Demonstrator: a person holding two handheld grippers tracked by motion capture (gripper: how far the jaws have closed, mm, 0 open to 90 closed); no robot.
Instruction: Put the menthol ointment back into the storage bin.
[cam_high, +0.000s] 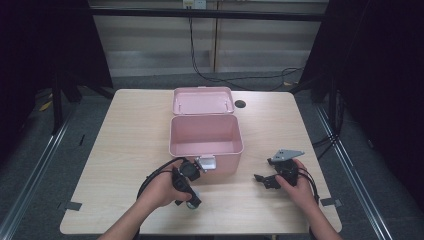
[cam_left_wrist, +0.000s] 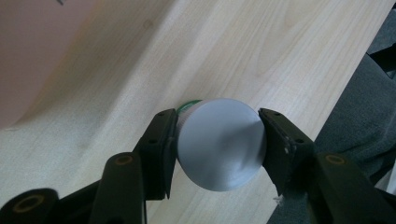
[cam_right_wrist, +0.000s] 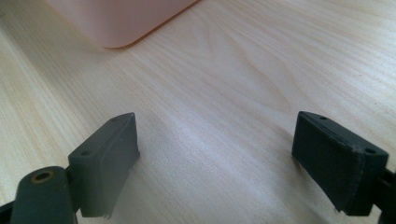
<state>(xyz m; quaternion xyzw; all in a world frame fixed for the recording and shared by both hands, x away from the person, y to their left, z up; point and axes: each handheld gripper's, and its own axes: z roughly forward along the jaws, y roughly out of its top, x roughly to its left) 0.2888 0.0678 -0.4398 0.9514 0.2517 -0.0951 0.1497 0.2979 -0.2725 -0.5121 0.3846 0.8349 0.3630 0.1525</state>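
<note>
A round grey thing (cam_left_wrist: 222, 144) with a strip of green behind it lies on the wooden table (cam_left_wrist: 243, 51). It sits between the jaws of my left gripper (cam_left_wrist: 217, 113), and both pads touch its sides. From the high view, the left gripper (cam_high: 193, 201) is near the table's front edge, just in front of the open pink box (cam_high: 206, 149), with the grey thing (cam_high: 192, 205) under its tip. My right gripper (cam_high: 260, 179) rests to the right of the box, pointing left. Its jaws (cam_right_wrist: 217, 119) stand wide open over bare wood with nothing between them.
The pink box has its lid (cam_high: 202, 100) folded back and a pale latch (cam_high: 206, 163) on its front wall. A dark round hole (cam_high: 240, 104) is in the table behind the box. Cables run on the floor beyond the table. Black curtains flank both sides.
</note>
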